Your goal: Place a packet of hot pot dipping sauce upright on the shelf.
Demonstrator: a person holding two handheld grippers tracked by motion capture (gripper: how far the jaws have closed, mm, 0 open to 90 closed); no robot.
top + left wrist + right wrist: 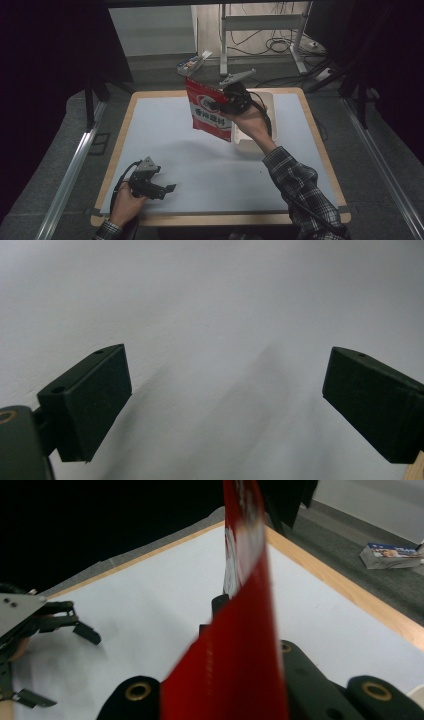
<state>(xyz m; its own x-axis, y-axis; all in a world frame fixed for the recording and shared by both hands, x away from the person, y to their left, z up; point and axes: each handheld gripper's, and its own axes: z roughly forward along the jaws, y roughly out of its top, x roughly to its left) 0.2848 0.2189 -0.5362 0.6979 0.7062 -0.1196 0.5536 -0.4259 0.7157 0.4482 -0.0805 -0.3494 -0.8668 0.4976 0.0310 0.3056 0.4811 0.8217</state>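
At the near left corner of the table [150,130], your left gripper [161,189] rests low over the white surface, its jaws spread wide with nothing between them; the left gripper view confirms the gap, bare table showing between the two black pads.

Toward the middle, the red snack bag [210,111] hangs in the air above the far half of the table, tilted, just left of the white bin [267,107] that stands at the far right. The bag is flat and glossy, red with a white panel and printed characters on its face; in the right gripper view it runs edge-on as a blurred red strip [240,645], so it looks thin and light, likely to sway.

At right, your right gripper [220,106] is clamped on the bag's side edge, carrying it aloft.

By the look of it, you are in the carry step, bag lifted and the bin right beside it. The next move calls for swinging the bag over the bin's opening, lowering it inside, and only then letting the jaws go. A small carton [192,64] lies on the floor beyond the table.
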